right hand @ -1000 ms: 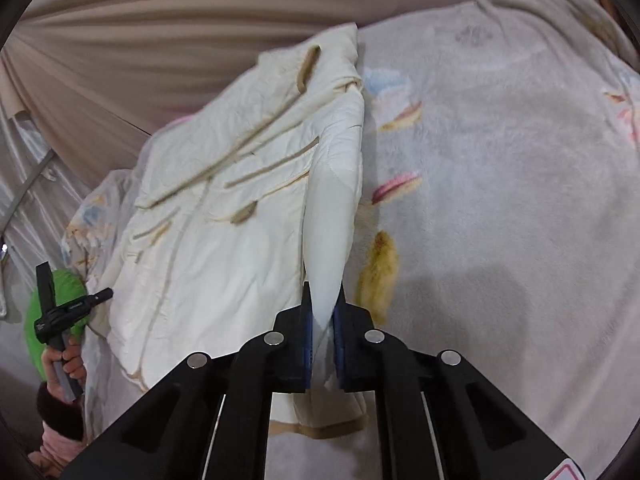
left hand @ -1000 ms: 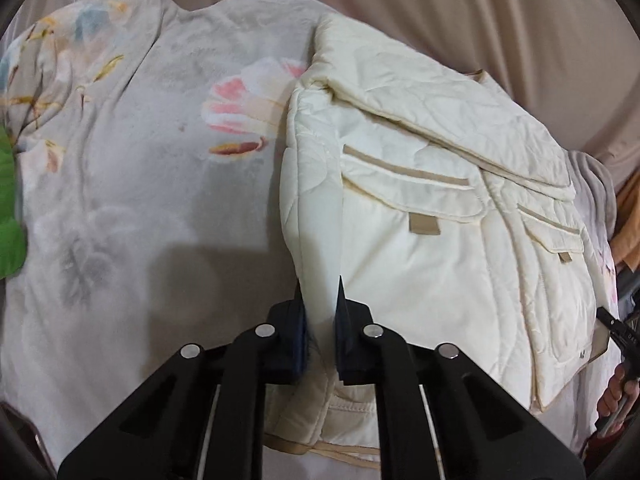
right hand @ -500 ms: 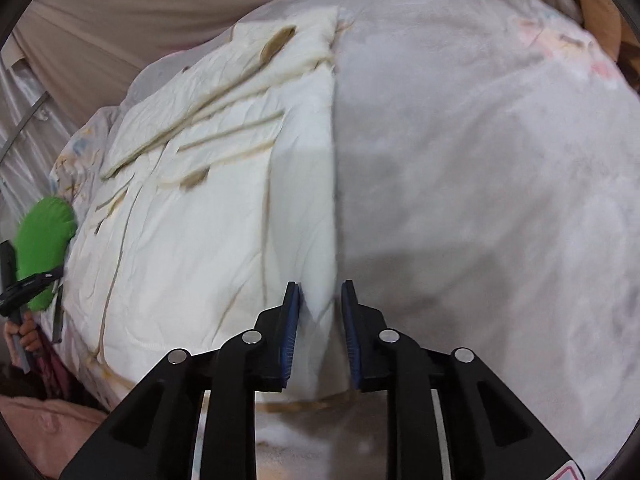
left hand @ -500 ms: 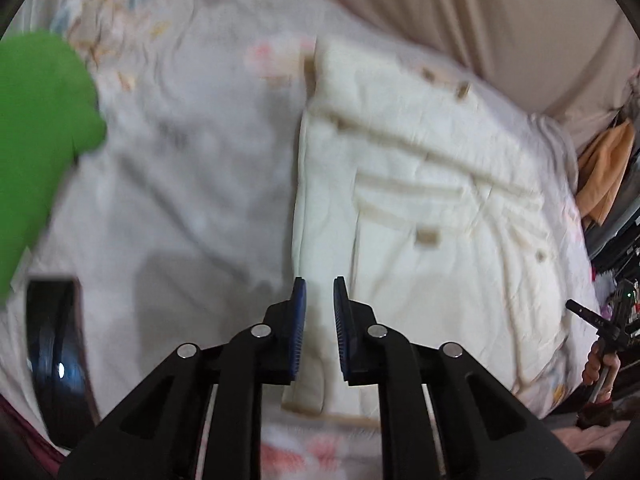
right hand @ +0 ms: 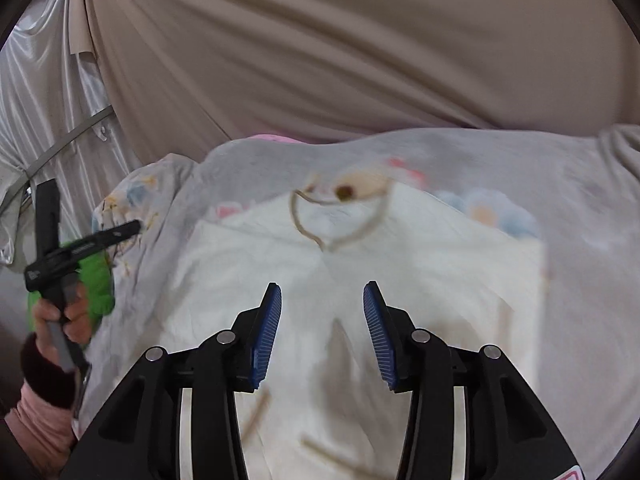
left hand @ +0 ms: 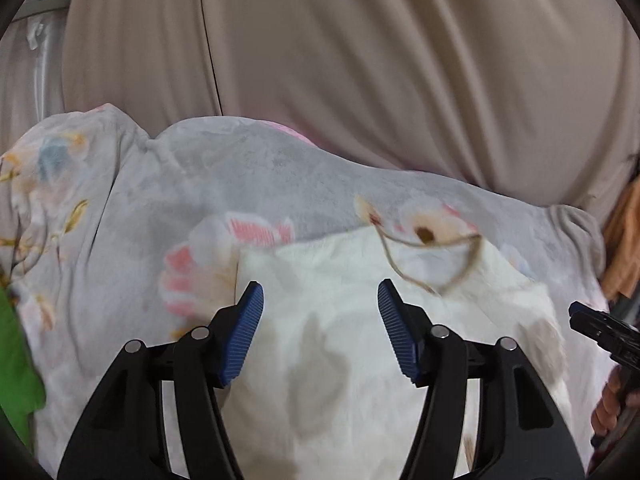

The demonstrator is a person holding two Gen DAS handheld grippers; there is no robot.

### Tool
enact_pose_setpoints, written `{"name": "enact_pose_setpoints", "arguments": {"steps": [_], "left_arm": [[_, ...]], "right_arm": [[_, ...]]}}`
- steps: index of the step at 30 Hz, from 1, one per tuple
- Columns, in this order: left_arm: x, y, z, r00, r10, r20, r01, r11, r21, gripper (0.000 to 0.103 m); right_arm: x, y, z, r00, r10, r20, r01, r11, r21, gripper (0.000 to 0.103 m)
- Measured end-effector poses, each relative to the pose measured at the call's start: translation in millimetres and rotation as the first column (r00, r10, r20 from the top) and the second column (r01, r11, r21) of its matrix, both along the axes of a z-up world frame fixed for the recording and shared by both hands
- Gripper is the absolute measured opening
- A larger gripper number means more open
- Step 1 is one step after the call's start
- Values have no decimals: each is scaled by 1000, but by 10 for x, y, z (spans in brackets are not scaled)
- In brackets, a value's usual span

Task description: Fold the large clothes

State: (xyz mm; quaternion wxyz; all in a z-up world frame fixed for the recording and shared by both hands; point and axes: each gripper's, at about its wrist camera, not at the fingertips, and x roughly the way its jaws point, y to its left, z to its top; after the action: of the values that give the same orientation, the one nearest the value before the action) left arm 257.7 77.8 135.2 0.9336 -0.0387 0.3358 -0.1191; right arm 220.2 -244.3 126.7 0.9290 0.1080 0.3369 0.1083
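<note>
A cream quilted jacket [left hand: 340,320] lies folded on a grey flowered blanket [left hand: 132,216]; its tan-trimmed collar points away from me. It also shows in the right wrist view [right hand: 420,264]. My left gripper [left hand: 320,304] is open and empty, low over the jacket's near left part. My right gripper [right hand: 322,304] is open and empty over the jacket's middle. The left gripper's handle [right hand: 60,256] shows in the right wrist view, and the right gripper's handle [left hand: 600,332] in the left wrist view.
A beige curtain [left hand: 360,72] hangs behind the bed. A green cushion [left hand: 16,364] lies at the blanket's left edge, also in the right wrist view [right hand: 96,280]. An orange cloth [left hand: 624,240] hangs at the far right.
Both grippers let go of the jacket's edge, opened wide and swung round to face the collar end. The jacket now lies flat on the blanket.
</note>
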Motion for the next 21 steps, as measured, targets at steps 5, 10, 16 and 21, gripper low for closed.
{"name": "enact_pose_setpoints", "arguments": {"steps": [5, 10, 16, 21], "left_arm": [[825, -174, -406, 992, 50, -114, -52, 999, -16, 56], [1140, -201, -768, 982, 68, -176, -65, 998, 26, 48], [1286, -101, -1188, 970, 119, -212, -99, 990, 103, 41], [1263, -90, -1218, 975, 132, -179, -114, 987, 111, 40]], "right_arm": [[1250, 524, -87, 999, 21, -42, -20, 999, 27, 46], [2059, 1131, -343, 982, 148, -116, -146, 989, 28, 8], [2558, 1791, -894, 931, 238, -275, -274, 957, -100, 3], [2641, 1343, -1103, 944, 173, -280, -197, 979, -59, 0]]}}
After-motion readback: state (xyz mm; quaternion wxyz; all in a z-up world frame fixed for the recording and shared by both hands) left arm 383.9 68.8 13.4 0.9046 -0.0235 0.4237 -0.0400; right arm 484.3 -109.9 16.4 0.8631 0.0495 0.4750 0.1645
